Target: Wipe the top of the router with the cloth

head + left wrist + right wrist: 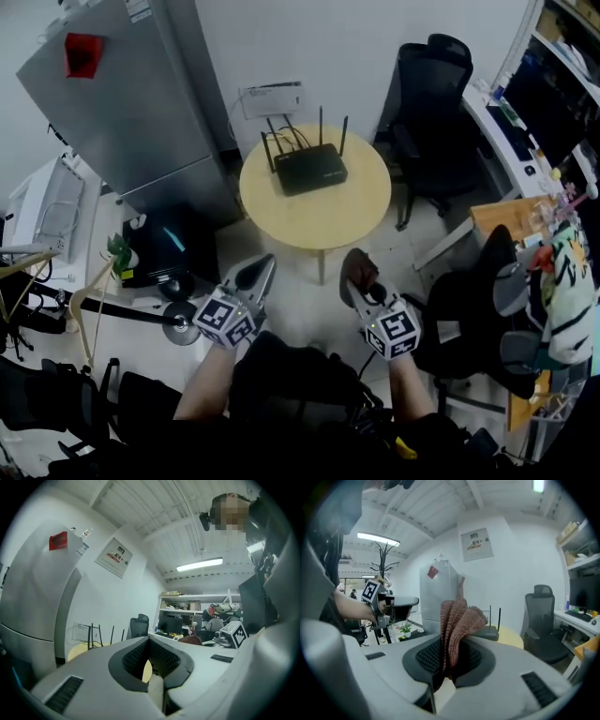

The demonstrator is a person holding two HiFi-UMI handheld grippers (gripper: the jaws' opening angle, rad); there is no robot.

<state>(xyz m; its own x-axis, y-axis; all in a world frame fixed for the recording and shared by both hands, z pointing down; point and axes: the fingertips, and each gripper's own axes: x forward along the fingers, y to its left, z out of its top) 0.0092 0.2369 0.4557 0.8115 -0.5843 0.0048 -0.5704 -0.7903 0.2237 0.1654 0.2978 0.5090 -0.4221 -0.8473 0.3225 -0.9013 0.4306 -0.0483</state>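
The black router (310, 169) sat on the round wooden desk (361, 211), slightly toward its far edge, with its antennas standing upright along the side nearest the wall. Nothing touched its top. The reddish-brown cloth (356, 265) was held off the desk, short of its near edge, bunched between the jaws of the right gripper (359, 289). In the right gripper view the jaws were clenched on the knitted cloth (457, 620), whose folds rose above them, with the router (490, 631) and the desk's edge (512, 639) visible beyond. The left gripper (264, 264) hovered level with the right one, also short of the near edge and well apart from the router. Its own view showed the jaws (149, 641) drawn together at the tips with nothing between them. A grey cabinet (122, 103) stood to the left of the desk, and a black chair (431, 103) stood to its right, against the wall.
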